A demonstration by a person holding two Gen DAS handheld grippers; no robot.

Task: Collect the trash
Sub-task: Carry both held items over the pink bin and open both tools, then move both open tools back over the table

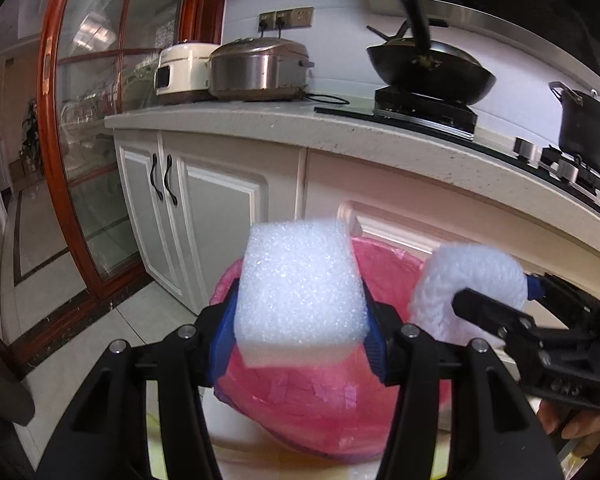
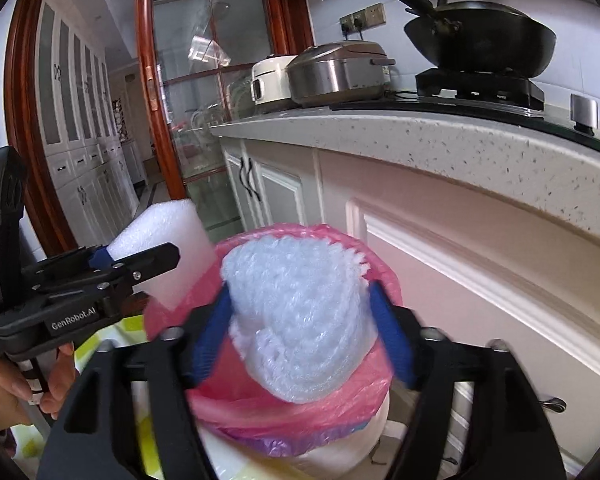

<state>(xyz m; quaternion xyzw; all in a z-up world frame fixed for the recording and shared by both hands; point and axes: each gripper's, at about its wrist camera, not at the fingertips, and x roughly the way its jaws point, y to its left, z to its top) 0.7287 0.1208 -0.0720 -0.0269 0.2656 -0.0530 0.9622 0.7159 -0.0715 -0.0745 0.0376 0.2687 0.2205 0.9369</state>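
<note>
My left gripper (image 1: 300, 320) is clamped on a white foam block (image 1: 300, 288). The blue pads (image 1: 224, 332) press its two sides; the block fills the gap and sticks out forward past the tips. It hangs over the near rim of the bin (image 1: 300, 392), which is lined with a pink bag (image 1: 384, 264).

My right gripper (image 2: 300, 320) grips a rolled wad of bubble wrap (image 2: 296, 316). Blue pads (image 2: 208, 336) squeeze it left and right, and it bulges out above and below them. The wad sits over the mouth of the same bin, with the pink bag (image 2: 292, 412) showing below and behind it.

From the left wrist view, the bubble wrap (image 1: 468, 284) is just to the right of the foam block, near but apart, held in my right gripper (image 1: 496, 300) over the far right side of the bag. From the right wrist view, the foam block (image 2: 168, 236) is to the left, at the bag's left edge, in my left gripper (image 2: 140, 260).

Bin stands on the floor just in front of white cabinet doors (image 1: 216, 208). Above is a speckled counter (image 2: 420, 136) with two cookers (image 1: 256, 68), a black wok (image 1: 428, 72) on a burner, and a dark pot (image 1: 588, 128) at the far right.
</note>
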